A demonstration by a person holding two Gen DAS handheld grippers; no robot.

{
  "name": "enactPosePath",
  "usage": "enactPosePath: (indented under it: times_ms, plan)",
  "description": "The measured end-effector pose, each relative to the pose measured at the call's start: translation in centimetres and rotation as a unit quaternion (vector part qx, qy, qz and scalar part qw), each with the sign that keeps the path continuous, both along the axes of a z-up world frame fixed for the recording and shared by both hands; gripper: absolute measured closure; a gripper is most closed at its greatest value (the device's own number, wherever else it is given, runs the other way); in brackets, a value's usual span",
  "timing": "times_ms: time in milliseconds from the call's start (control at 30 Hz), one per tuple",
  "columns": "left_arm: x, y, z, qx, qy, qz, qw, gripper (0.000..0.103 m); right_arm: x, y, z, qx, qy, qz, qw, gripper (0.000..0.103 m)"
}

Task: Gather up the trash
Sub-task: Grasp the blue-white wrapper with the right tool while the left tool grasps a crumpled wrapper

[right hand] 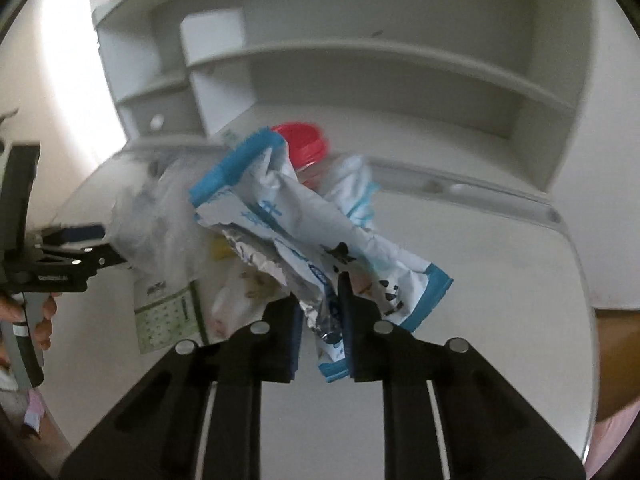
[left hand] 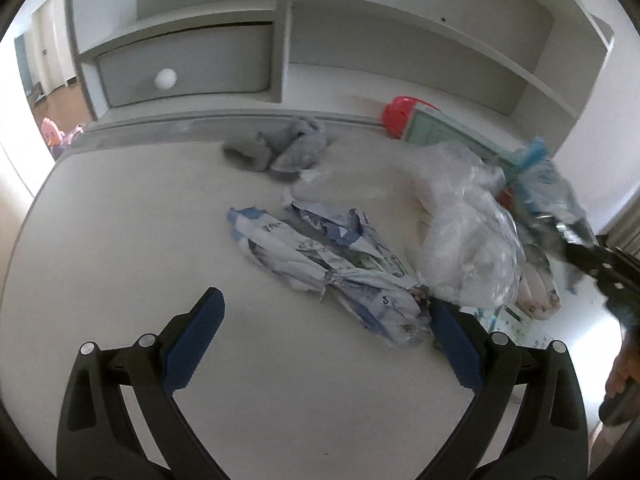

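From your left wrist camera, your left gripper [left hand: 324, 320] has its fingers spread wide with nothing clamped, hanging over the white desk [left hand: 120, 240]. I'll use the clear plastic bag [left hand: 460, 232] as the reference point for everything. The crumpled blue-and-white paper [left hand: 328, 264] lies flat on the desk just left of the bag, and its near end touches the inner face of your right-hand finger, but it's not gripped. A grey cloth [left hand: 280, 152] sits behind and to the left of the bag, and a red-capped container [left hand: 400, 118] lies behind it near the shelf unit [left hand: 280, 40]. On the bag's right side you can see your right gripper [left hand: 576, 240] with a blue-edged wrapper [left hand: 552, 184]. Over on the right wrist camera, that gripper [right hand: 322, 312] is squeezed down on the wrapper [right hand: 304, 216], and the wrapper looks raised off the desk, just right of the bag [right hand: 152, 216]. The catch is you've only pinched the wrapper's lower edge, so I'd guess a quick swing could let the slick foil slide out. Also the bag is light and touching the wrapper, so it might drag along or snag your left gripper [right hand: 80, 240], which sits right against it.
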State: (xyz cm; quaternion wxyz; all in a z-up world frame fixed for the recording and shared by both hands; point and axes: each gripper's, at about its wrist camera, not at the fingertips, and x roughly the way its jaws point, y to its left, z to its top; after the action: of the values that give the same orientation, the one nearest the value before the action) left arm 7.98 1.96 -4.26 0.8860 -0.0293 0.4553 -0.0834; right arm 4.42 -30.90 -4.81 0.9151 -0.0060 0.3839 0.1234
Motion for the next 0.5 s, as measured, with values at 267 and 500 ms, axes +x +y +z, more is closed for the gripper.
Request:
enactPosePath:
  times_ms: [267,500]
  plan:
    - [0.5,-1.7,0.2,0.027,-0.018,-0.014,0.9994,0.007,-5.6,-6.1,1.4,0.056,-0.024,-0.082,0.995,0.087]
    - [-0.6,3.6,0.0,0.043,-0.004,0.045,0.9981,0.011,-6.3,-6.3,0.3,0.068,-0.015,-0.078,0.995,0.089]
